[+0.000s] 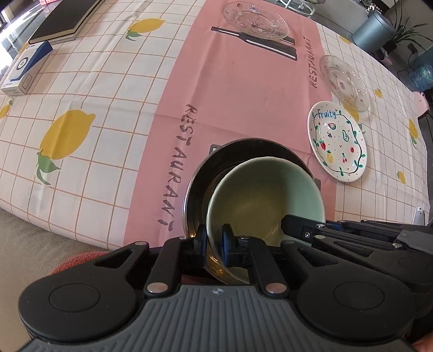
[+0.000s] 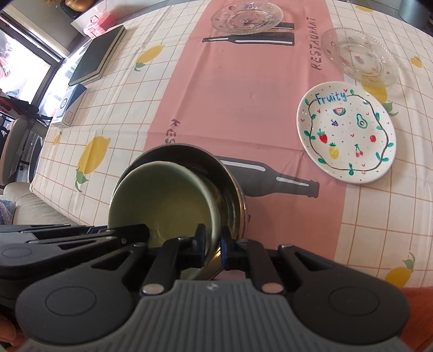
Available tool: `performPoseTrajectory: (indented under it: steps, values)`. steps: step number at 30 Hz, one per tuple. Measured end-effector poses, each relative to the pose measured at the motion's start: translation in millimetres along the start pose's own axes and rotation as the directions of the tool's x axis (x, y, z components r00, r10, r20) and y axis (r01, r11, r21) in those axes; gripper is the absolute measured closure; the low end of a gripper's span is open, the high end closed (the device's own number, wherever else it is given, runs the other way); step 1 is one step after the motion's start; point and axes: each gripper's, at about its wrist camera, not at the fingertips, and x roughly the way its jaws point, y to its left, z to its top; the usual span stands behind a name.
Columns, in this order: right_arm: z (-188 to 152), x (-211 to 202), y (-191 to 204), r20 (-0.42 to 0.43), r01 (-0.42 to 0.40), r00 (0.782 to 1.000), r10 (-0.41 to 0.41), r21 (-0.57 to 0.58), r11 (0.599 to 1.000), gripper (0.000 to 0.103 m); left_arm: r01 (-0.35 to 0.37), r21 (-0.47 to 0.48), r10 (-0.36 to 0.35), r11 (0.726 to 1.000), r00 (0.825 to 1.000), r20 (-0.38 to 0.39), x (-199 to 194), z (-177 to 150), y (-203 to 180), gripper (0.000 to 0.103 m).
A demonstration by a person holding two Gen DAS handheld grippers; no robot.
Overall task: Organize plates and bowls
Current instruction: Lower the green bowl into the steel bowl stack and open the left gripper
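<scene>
A pale green bowl [image 1: 265, 200] sits tilted inside a dark metal bowl [image 1: 200, 173] on the pink strip of the tablecloth, near the table's front edge. My left gripper [image 1: 214, 238] is shut on the green bowl's near left rim. My right gripper [image 2: 213, 241] is shut on the green bowl [image 2: 162, 200] at its near right rim, just inside the metal bowl [image 2: 230, 184]. The other gripper's fingers [image 1: 297, 224] show at the bowl's right in the left wrist view. A white "Fruity" plate [image 2: 346, 132] lies to the right. Two glass plates [image 2: 246, 16] [image 2: 360, 59] lie farther back.
A dark book [image 1: 62, 21] and a blue and white box [image 1: 24, 70] lie at the table's far left. The table's front edge [image 1: 81, 232] runs close to the bowls. A grey bin [image 1: 376, 29] and a plant stand beyond the far right corner.
</scene>
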Motion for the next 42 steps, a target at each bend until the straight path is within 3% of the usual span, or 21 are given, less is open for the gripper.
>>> performPoseTrajectory:
  steps: [9, 23, 33, 42]
  values:
    - [3, 5, 7, -0.01, 0.052, 0.999, -0.053, -0.035, 0.998, 0.095, -0.002, 0.039, 0.002, 0.999, 1.0, -0.007, -2, 2, 0, 0.09]
    - [2, 3, 9, -0.03, 0.054, 0.998, -0.054, -0.03, 0.998, 0.089, -0.003, 0.074, 0.002, 0.997, 1.0, 0.009, -13, 2, 1, 0.089]
    - [6, -14, 9, 0.016, 0.056, 0.998, -0.055, -0.032, 0.998, 0.085, -0.019, 0.085, 0.013, 0.996, 0.997, 0.079, -30, 6, 2, 0.085]
    - [3, -35, 6, 0.077, -0.009, 0.997, 0.012, -0.039, 0.999, 0.073, 0.035, 0.092, -0.051, 0.995, 0.982, 0.18, -53, -1, 9, 0.075]
